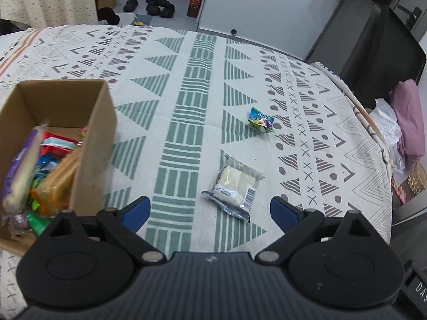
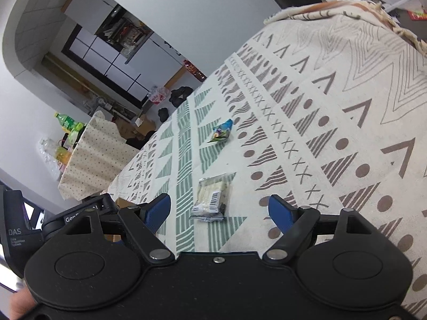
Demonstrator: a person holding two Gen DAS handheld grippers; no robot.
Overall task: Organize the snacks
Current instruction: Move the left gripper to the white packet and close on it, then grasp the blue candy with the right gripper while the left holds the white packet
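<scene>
Left wrist view: my left gripper (image 1: 210,210) hangs wide open with nothing in it, and the clear cracker packet (image 1: 234,186) lies on the patterned cloth (image 1: 186,106) just ahead between the fingers. Right gripper (image 2: 218,208) is spread open too, same packet right in front. Cardboard box (image 1: 93,144) sits left.

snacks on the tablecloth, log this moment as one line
left gripper: open, empty | right gripper: open, empty | clear rice-cracker pack and small blue packet: on tablecloth | cardboard box: holds snacks
</scene>
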